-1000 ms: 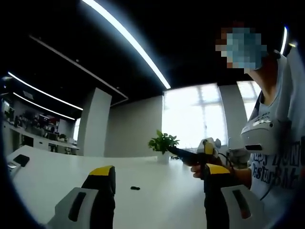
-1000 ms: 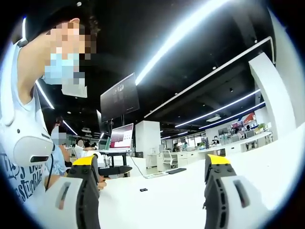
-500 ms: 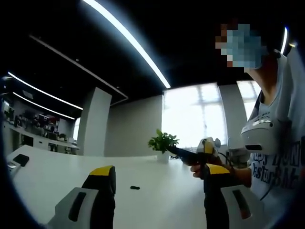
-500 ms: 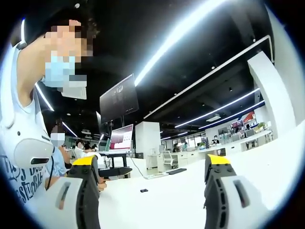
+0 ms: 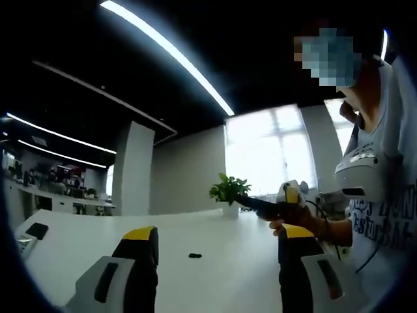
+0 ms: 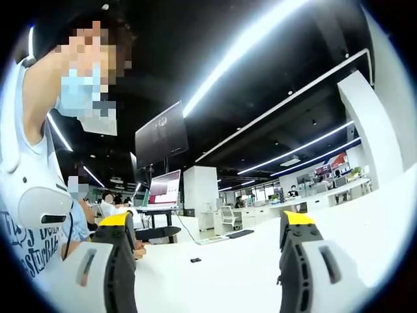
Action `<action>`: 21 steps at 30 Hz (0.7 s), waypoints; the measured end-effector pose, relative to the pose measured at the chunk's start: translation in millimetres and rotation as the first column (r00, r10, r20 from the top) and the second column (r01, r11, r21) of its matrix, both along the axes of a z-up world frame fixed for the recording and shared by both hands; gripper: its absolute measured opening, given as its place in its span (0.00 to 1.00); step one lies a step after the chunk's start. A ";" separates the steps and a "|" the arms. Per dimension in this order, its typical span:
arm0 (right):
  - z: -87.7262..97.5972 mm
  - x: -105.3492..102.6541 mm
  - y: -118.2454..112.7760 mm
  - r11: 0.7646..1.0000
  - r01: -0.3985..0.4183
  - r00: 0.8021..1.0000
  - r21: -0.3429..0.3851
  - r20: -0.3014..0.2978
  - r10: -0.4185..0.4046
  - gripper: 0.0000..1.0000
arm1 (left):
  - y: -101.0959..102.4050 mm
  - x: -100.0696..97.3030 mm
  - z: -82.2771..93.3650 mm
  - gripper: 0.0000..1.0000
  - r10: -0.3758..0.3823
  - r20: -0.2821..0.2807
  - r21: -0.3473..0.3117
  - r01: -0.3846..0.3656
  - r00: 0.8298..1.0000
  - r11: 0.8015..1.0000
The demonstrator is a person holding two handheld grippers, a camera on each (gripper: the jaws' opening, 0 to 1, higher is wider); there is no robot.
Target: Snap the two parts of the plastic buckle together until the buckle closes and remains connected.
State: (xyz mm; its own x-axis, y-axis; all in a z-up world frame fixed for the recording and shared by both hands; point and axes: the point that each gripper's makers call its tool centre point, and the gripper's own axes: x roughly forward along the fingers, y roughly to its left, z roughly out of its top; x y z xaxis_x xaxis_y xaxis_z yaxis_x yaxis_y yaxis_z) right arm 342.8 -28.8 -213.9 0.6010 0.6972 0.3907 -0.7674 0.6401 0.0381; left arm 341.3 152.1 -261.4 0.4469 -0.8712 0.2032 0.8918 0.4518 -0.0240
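Both grippers' fingers apart, small black buckle on white table

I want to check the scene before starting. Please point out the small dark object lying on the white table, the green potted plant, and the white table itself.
small dark object (image 5: 194,255): left gripper view, its middle.
green potted plant (image 5: 229,190): left gripper view, its leaves.
white table (image 5: 78,235): left gripper view, bare top.

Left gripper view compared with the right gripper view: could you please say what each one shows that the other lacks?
Left gripper view: a potted plant, a bright window, and the right claw in the person's hand. Right gripper view: a hanging monitor and seated people at desks. Both: the white table, a small dark piece on it, and open jaws in front.
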 end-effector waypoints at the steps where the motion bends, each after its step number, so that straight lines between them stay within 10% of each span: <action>1: 0.0 0.1 0.1 1.000 0.000 1.000 0.001 -0.001 0.000 0.94 | 0.7 1.1 1.2 0.76 0.002 0.000 0.001 -0.002 1.000 1.000; 21: -1.2 0.2 2.1 1.000 -0.002 1.000 -0.006 -0.004 0.002 0.94 | 5.4 31.5 18.0 0.73 0.040 0.042 0.115 -0.045 0.998 0.992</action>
